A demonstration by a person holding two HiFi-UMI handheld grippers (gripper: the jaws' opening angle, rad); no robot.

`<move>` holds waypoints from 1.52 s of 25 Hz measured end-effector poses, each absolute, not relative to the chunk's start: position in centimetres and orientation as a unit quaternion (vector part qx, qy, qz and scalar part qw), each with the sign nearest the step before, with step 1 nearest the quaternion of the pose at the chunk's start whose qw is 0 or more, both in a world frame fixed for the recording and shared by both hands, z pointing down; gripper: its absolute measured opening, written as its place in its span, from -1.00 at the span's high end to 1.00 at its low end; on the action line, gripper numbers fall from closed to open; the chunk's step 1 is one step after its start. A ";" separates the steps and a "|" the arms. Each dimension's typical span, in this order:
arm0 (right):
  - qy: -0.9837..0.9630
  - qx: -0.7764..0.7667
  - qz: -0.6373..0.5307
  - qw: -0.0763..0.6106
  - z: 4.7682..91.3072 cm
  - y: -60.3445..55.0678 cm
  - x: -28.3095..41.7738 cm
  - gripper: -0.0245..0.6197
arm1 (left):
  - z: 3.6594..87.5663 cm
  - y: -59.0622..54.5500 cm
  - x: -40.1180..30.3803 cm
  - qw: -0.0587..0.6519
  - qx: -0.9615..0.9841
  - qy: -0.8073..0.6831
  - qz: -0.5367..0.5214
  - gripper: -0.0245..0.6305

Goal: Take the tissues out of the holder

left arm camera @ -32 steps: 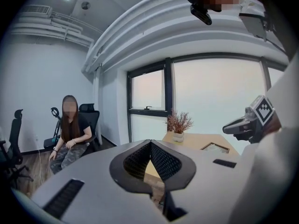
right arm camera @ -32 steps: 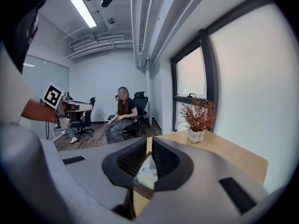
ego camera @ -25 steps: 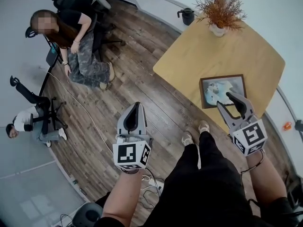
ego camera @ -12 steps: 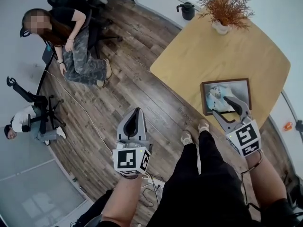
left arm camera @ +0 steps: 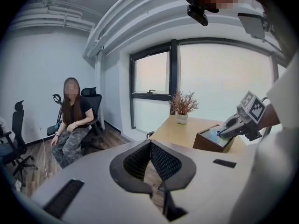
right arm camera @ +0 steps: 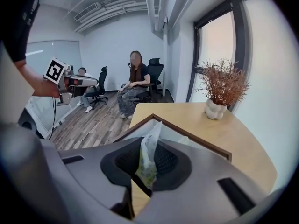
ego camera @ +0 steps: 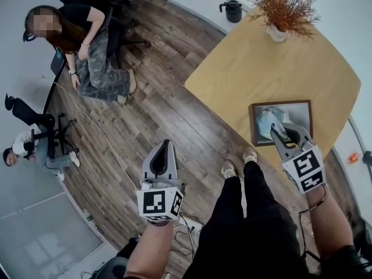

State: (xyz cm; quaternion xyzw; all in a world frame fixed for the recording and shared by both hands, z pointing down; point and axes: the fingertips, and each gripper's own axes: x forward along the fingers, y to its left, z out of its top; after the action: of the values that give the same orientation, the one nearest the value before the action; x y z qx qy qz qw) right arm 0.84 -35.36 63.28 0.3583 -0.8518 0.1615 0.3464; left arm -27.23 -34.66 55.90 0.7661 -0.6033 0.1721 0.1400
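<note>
1. Two right gripper (ego camera: 285,133) jaws, just closing, are pinching the tissue pack (right arm camera: 148,158) in the holder (ego camera: 253,124) (at the table's (ego camera: 256,68) near edge).
2. Left of the holder, the left gripper (ego camera: 163,156) is hanging over open floor (ego camera: 174,109), jaws pressed together.
3. Right gripper view alone is showing the pinch.

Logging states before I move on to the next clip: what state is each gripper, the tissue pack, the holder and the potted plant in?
right gripper: jaws just closed, now shut on the tissue pack.
left gripper: shut, empty, over the floor.
tissue pack: pinched at its top, not yet lifted out of the holder.
holder: open-topped, resting on the table.
potted plant: upright at the table's far edge.
</note>
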 end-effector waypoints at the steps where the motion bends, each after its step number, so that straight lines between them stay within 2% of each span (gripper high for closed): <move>1: -0.852 0.360 0.162 0.344 63.2 -35.4 1.0 0.77 | 55.9 -34.6 -27.3 0.139 0.766 -0.604 0.170 0.90; 9: -0.852 0.367 0.148 0.342 61.9 -34.8 1.4 0.83 | 54.4 -34.3 -27.7 0.128 0.765 -0.611 0.158 0.90; 38: -0.864 0.388 0.090 0.307 52.1 -35.0 1.8 0.84 | 45.0 -34.4 -28.0 0.075 0.772 -0.622 0.112 0.90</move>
State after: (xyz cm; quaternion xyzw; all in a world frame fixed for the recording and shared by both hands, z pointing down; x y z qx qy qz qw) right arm 1.80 -34.95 52.12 0.3878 -0.8644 0.0895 0.3071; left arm -28.01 -34.38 45.01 0.7717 -0.6216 0.1116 0.0748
